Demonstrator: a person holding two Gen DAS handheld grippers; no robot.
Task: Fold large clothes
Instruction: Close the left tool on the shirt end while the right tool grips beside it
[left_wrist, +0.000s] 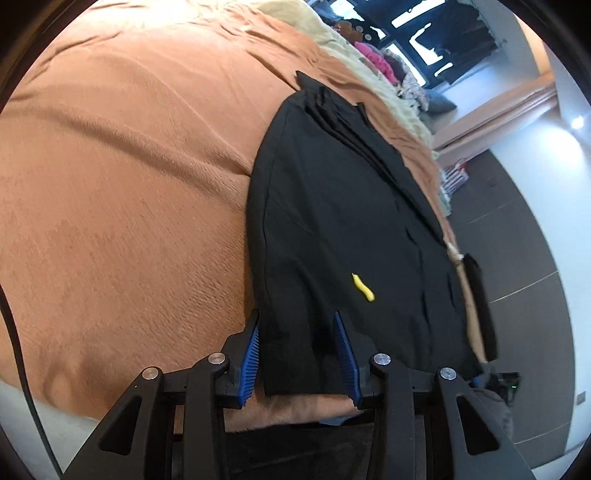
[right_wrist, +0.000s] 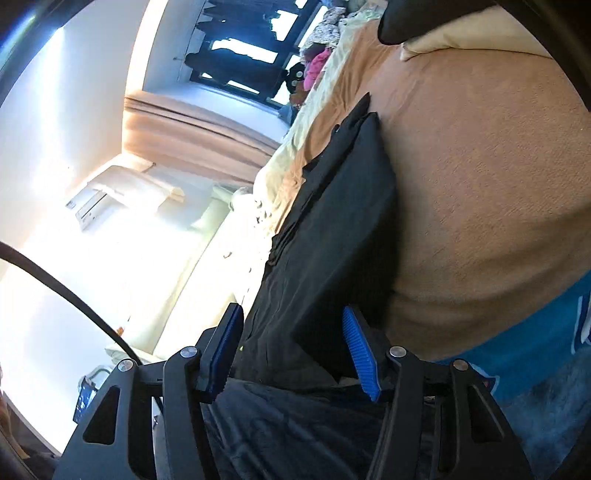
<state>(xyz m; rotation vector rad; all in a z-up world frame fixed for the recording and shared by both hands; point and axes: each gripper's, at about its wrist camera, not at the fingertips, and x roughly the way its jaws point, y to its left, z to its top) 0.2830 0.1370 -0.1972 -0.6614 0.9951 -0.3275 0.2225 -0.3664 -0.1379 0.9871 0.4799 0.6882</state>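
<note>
left wrist view: the black garment (left_wrist: 332, 221) lies as a long folded strip on the orange bedspread (left_wrist: 129, 184), near the bed's edge, with the floor beyond it on the right. a small yellow mark (left_wrist: 363, 287) shows on the cloth. the left gripper (left_wrist: 301, 354) straddles the near end of the strip: the left blue pad lies against the cloth's edge, the right pad stands on top of the fabric. the jaws are partly drawn in around that corner, but i cannot tell whether the pads truly bite the cloth or only frame it.

right wrist view: the same black garment (right_wrist: 332, 229) runs away from the camera along the bed's edge, with the bedspread (right_wrist: 480, 184) to its right and a bright room on the left. a pillow (right_wrist: 461, 40) sits at the far end. the right gripper (right_wrist: 291, 354) brackets the other near corner, where a folded layer sits over looser fabric. its pads stand half spread with a visible gap on both sides, so it looks not yet clamped.

judged from this, the step in hand is taking hold of both near corners for the next fold. the next move calls for closing both tongs firmly on every layer, then lifting the near end evenly and carrying it toward the far end, keeping the edges aligned and the strip clear of the bed's edge.
</note>
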